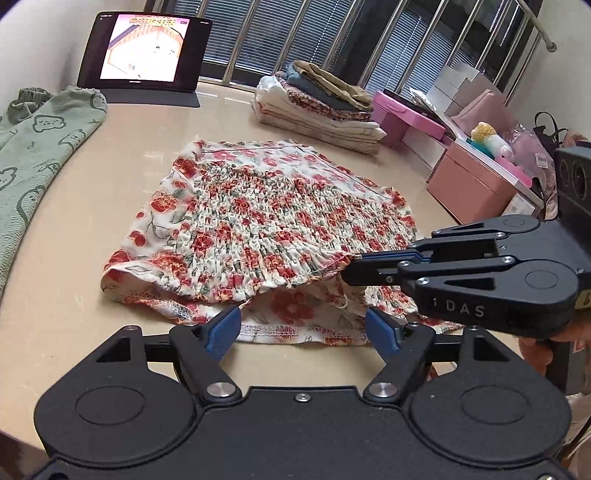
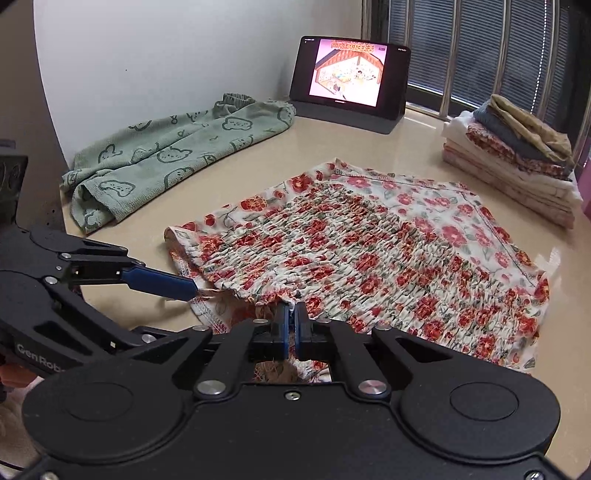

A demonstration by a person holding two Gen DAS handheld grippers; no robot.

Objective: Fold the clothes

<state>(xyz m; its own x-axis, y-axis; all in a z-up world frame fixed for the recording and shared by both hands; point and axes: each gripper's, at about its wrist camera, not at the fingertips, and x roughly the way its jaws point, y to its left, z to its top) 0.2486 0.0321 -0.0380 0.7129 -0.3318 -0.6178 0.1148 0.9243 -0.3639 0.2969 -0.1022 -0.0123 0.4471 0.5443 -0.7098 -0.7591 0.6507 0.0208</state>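
Now R tool [image 2: 290, 310] pinched on floral garment [image 2: 369, 251], L tool [image 1: 303, 326] wide.

A home: folded laundry stack [image 1: 317, 99], tablet [image 1: 144, 48], barred window [image 1: 332, 33].

The table [image 1: 110, 155] has a smooth beige top that shines and reflects the light from the window. Behind it, a window [image 1: 332, 40] with closed grey blinds fills the far side, and vertical metal bars [image 1: 236, 40] stand in front of the blinds. A plain white wall [image 2: 166, 55] meets the table on the other side. A tablet [image 2: 349, 74] stands upright on its folding cover near the corner, with a lit pink picture on the screen. Beside the table, pink boxes [image 1: 469, 177] and white boxes [image 1: 461, 88] are stacked near the window, and a small plush toy [image 1: 491, 138] lies on top of a pink box.
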